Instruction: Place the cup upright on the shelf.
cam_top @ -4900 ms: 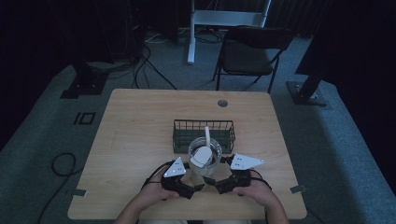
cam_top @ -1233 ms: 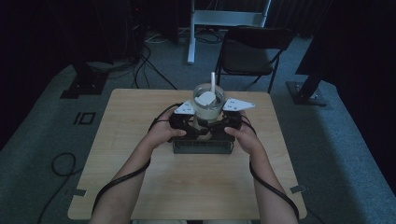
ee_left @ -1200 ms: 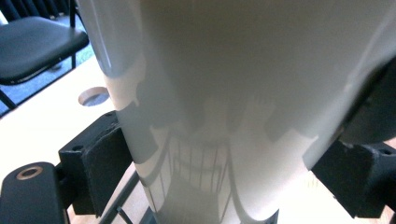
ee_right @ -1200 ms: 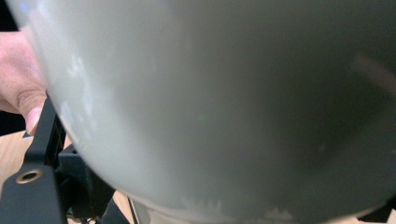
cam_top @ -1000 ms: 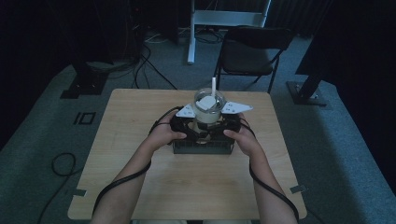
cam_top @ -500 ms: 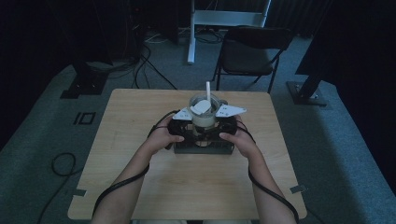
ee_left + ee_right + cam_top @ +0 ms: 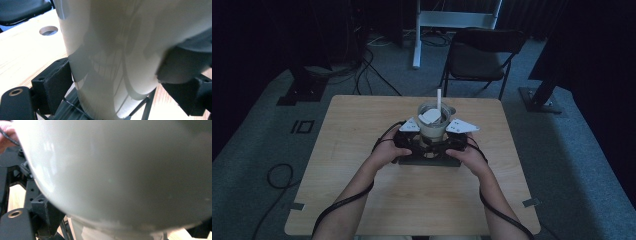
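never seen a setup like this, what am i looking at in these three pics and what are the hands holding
A person sits at a wooden table, holding a hand-held two-jaw gripper in each hand: the left gripper and the right gripper. The high view looks down from above. The other two pictures come from cameras riding on each gripper, so close that the cup looks huge. Together the grippers clamp a clear cup with a white straw from both sides, over a black wire basket on the table. A chair stands beyond.
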Demonstrator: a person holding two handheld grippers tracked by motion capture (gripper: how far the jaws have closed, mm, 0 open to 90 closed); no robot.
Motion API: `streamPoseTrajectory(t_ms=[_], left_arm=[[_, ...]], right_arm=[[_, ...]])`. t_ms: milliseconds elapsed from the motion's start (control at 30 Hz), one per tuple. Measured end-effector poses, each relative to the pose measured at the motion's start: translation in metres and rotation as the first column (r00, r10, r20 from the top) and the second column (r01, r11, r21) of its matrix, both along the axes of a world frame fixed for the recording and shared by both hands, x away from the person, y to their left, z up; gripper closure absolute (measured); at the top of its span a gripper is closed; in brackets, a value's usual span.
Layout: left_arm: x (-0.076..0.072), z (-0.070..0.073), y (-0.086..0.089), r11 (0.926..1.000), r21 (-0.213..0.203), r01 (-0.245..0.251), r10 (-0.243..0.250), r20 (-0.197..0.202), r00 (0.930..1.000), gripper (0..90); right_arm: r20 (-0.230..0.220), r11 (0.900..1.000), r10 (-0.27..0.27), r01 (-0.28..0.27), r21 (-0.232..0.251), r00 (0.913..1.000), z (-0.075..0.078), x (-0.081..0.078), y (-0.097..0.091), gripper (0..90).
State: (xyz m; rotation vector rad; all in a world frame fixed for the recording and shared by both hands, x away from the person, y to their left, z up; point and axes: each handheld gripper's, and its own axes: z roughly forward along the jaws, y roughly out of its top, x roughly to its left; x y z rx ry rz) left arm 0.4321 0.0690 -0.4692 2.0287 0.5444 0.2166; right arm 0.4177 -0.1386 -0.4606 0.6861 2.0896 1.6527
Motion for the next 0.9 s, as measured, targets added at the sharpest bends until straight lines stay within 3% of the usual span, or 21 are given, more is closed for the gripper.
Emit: streamPoseTrajectory(t_ms=[33,133,300,433,733,900], left_arm=[[0.000,0.001,0.000,1.0000,-0.004,-0.001,0.001,-0.001,1.0000,11.7],[-0.002,0.002,-0.001,1.0000,-0.003,0.000,0.000,0.008,1.0000,11.7],[-0.005,0.002,0.000,0.9998,-0.020,-0.007,0.008,0.027,0.9996,11.8],[-0.008,0.003,0.004,0.9995,0.000,-0.030,0.030,0.041,0.9987,12.0],[-0.020,0.006,0.007,0.9982,-0.035,-0.048,0.049,0.022,0.9986,5.6],[-0.026,0.008,0.014,0.9969,-0.059,-0.051,0.052,0.025,0.9983,2.6]], right_arm=[[-0.020,0.9998,-0.011,0.012,0.015,0.9997,-0.001,0.000,-0.001,9.2],[-0.022,0.9990,-0.018,0.019,0.041,0.9996,-0.005,-0.003,-0.004,9.1],[-0.007,0.9983,-0.038,0.038,0.043,0.9993,-0.007,-0.009,-0.008,9.2],[-0.023,0.9986,-0.036,0.037,0.037,0.9991,-0.006,-0.014,-0.014,9.2],[-0.055,0.9967,-0.066,0.069,0.042,0.9963,-0.007,-0.028,-0.031,9.2],[-0.039,0.9954,-0.078,0.080,0.053,0.9962,-0.004,-0.036,-0.042,9.2]])
